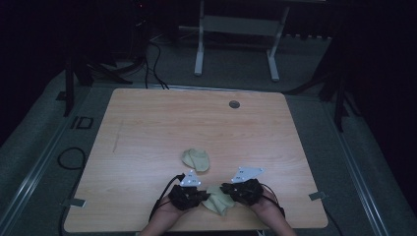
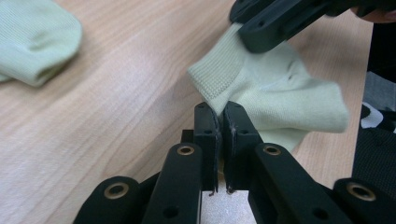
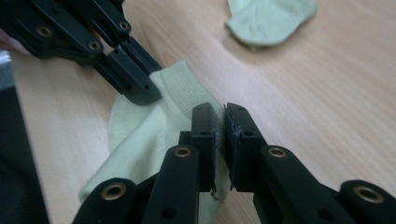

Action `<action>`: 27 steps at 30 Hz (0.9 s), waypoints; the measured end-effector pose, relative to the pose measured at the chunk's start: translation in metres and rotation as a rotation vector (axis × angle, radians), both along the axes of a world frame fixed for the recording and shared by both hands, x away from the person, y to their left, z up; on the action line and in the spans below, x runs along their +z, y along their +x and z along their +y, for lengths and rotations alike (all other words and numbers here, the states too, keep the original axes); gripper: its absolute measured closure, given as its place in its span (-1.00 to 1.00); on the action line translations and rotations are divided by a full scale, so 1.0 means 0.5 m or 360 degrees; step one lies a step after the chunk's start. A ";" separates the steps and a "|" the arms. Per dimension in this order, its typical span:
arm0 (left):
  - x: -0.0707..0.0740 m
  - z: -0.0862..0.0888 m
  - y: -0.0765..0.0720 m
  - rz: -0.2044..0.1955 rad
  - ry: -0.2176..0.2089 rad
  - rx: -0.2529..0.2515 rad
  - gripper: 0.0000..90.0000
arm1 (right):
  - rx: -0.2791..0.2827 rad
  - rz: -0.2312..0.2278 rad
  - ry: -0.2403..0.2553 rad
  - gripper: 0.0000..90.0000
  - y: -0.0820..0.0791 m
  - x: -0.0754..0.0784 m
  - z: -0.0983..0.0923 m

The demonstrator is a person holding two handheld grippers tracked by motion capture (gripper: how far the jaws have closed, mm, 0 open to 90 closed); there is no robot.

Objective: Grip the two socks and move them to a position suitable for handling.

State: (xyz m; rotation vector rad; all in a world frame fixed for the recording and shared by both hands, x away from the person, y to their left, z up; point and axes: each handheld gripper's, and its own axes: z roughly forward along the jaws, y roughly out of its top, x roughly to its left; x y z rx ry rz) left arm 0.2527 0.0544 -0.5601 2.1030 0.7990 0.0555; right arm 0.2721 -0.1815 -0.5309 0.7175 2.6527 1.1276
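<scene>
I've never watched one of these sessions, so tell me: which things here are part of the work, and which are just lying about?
In use:
- pale green sock, pinched by both claws
- left claw, shut on its cuff
- right claw, shut on its cuff

Lying about:
- second sock, farther up the table
- cable on the floor
- white stand behind

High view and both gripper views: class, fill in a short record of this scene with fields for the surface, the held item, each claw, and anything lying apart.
surface: light wooden table
held item: pale green knitted sock, near the table's front edge, between the two claws
left claw: shut on the sock's ribbed cuff edge
right claw: shut on the same cuff, a little way from the left claw
lying apart: second pale green sock, crumpled, farther back on the table, untouched
hands: both come in from the near edge
</scene>
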 end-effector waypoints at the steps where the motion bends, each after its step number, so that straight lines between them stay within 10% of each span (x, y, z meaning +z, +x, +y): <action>1: 0.004 0.001 -0.002 -0.0015 -0.0004 0.0007 0.89 | -0.0002 -0.0003 0.0029 0.85 -0.003 0.007 -0.003; 7: 0.020 0.007 -0.008 -0.0017 -0.0087 0.0028 0.87 | -0.0016 -0.0068 0.0071 0.85 -0.014 0.036 -0.017; 15: 0.017 0.022 -0.015 -0.0022 0.0019 0.0096 0.93 | -0.0135 -0.0078 0.0114 0.87 -0.010 0.045 -0.055; 27: 0.013 0.074 -0.053 -0.0001 -0.0042 0.0270 0.93 | -0.0365 0.0017 0.0150 0.85 -0.045 0.000 -0.136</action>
